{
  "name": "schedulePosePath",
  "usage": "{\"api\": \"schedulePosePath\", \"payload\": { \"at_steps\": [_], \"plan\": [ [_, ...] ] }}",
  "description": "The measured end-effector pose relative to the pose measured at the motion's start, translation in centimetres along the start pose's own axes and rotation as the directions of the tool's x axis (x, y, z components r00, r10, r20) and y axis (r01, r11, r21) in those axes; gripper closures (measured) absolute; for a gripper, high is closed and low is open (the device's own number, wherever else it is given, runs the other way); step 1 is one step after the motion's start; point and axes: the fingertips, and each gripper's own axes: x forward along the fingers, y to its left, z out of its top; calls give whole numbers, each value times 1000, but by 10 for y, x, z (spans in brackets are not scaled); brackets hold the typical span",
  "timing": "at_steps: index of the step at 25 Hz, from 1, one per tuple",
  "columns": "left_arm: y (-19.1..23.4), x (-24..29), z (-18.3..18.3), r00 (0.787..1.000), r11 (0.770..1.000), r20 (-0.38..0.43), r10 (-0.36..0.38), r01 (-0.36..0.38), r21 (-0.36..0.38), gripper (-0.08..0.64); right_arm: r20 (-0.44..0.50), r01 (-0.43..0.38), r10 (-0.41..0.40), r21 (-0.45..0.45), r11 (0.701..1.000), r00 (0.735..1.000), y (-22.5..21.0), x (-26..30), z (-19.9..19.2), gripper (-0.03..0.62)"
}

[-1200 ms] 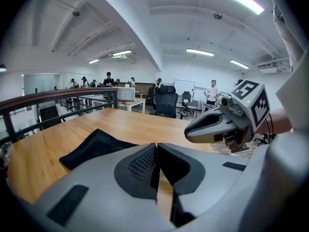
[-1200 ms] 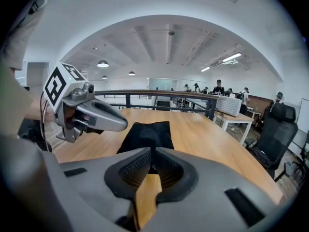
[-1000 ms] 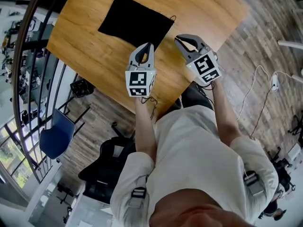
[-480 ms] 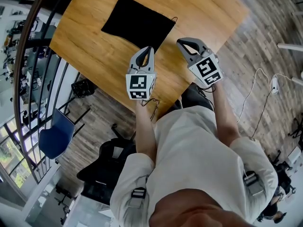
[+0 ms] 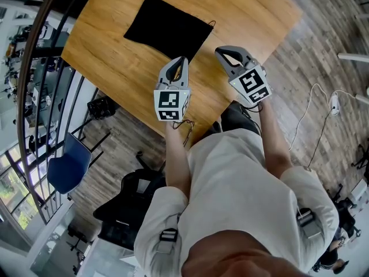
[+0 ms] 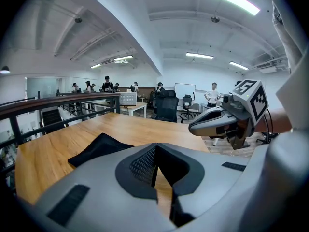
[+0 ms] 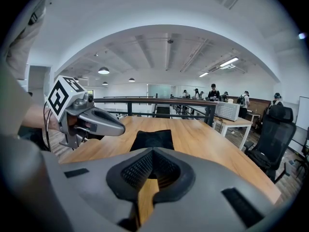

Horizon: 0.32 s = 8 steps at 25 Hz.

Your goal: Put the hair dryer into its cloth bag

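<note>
black cloth bag [image 5: 168, 29], left tongs [image 5: 183, 59], right tongs [image 5: 218, 51]

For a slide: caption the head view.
Left gripper and right gripper, both shut, near the black cloth bag on a wooden table.

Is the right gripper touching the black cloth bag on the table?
Apart. The head view shows bare wooden table between the right gripper and the black cloth bag.

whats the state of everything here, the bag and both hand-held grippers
cloth bag: lying flat on the table, neither gripper touching it
left hand-held gripper: shut, empty, over the table's near edge
right hand-held gripper: shut, empty, beside the left one
hair dryer: not in view
</note>
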Motion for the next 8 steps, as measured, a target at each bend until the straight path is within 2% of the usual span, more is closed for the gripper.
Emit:
{"api": "schedulePosePath", "payload": {
  "at_steps": [8],
  "plan": [
    [0, -1, 1, 1000, 1000, 2, 2, -2, 4, 540, 0, -7, 7, -5, 1000, 1000, 1, 1, 1, 572]
  ]
}}
